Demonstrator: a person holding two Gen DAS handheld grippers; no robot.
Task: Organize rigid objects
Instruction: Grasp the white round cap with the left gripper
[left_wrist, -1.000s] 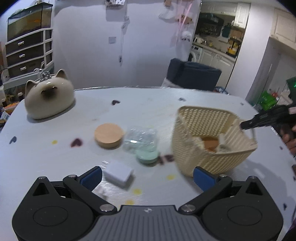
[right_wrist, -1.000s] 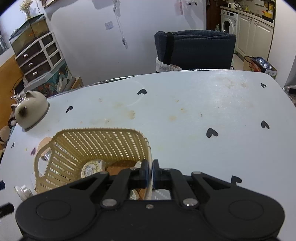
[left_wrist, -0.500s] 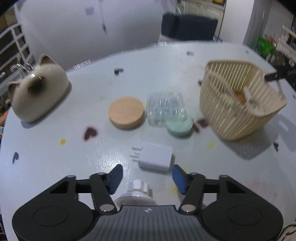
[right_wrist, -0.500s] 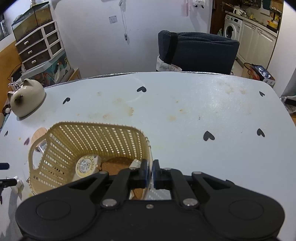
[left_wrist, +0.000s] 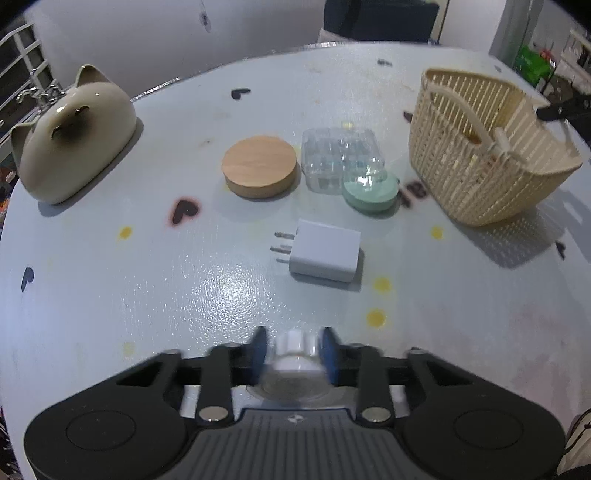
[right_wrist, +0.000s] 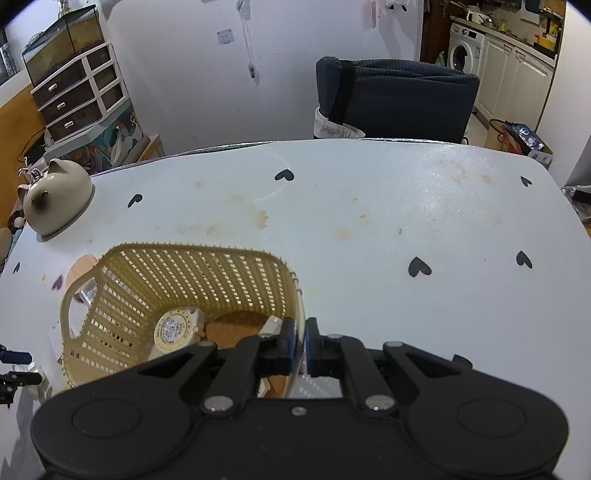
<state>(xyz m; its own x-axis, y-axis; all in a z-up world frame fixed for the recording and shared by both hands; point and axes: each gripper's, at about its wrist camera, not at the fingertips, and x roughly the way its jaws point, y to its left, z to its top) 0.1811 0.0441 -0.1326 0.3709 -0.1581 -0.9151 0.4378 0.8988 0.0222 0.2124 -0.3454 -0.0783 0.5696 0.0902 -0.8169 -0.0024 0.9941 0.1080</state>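
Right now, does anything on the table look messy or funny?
Yes. The basket sits tilted, because the right gripper is pinching its rim. The table has brownish stains. Otherwise nothing is spilled or broken.

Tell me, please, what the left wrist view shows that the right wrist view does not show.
Only the left wrist view: the left gripper closed on a small white cap, the white charger, the green disc and the clear box.
Only the right wrist view: inside the basket, a round dial; the right gripper pinches the rim.
Both: basket, cat figure, table.
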